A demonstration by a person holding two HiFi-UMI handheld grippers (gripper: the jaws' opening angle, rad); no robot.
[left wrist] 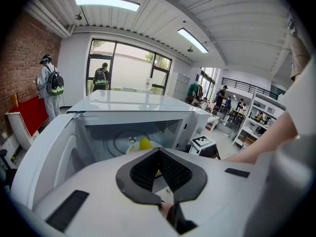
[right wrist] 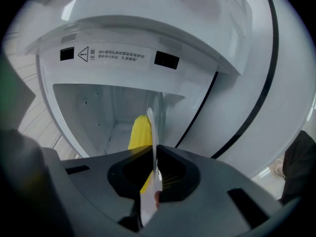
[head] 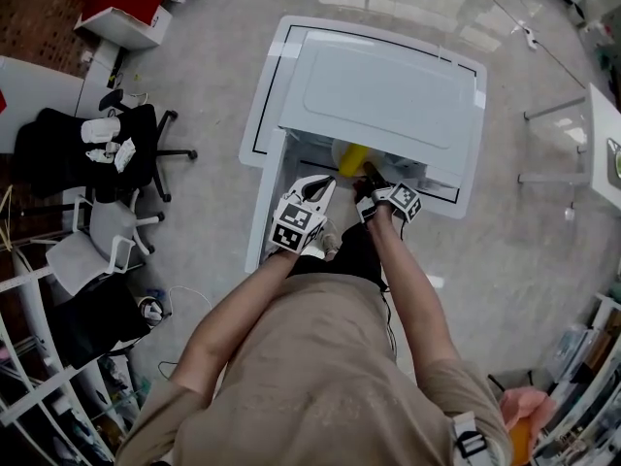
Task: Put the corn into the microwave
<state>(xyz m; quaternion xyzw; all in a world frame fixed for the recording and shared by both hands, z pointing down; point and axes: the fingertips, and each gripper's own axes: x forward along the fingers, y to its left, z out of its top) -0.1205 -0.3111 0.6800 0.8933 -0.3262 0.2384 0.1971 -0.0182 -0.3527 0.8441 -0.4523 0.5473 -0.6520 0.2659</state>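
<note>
The white microwave (head: pixel 388 90) stands open on a white table (head: pixel 264 115). The yellow corn (head: pixel 351 160) lies on a thin white plate (right wrist: pixel 150 132) at the oven's mouth. My right gripper (head: pixel 372 175) is shut on the plate's near rim. In the right gripper view the plate stands edge-on between the jaws (right wrist: pixel 154 174), with the corn (right wrist: pixel 139 131) to its left, inside the cavity. My left gripper (head: pixel 330 184) hovers just left of the opening, shut and holding nothing. The left gripper view looks over its jaws (left wrist: pixel 159 154) into the cavity at the corn (left wrist: pixel 144 143).
The microwave's open door (left wrist: pixel 44 152) hangs at the left of the cavity. Office chairs (head: pixel 107 153) and shelving (head: pixel 39 357) stand on the floor to the left. Another table edge (head: pixel 602 144) lies to the right. People (left wrist: pixel 49 83) stand by the far windows.
</note>
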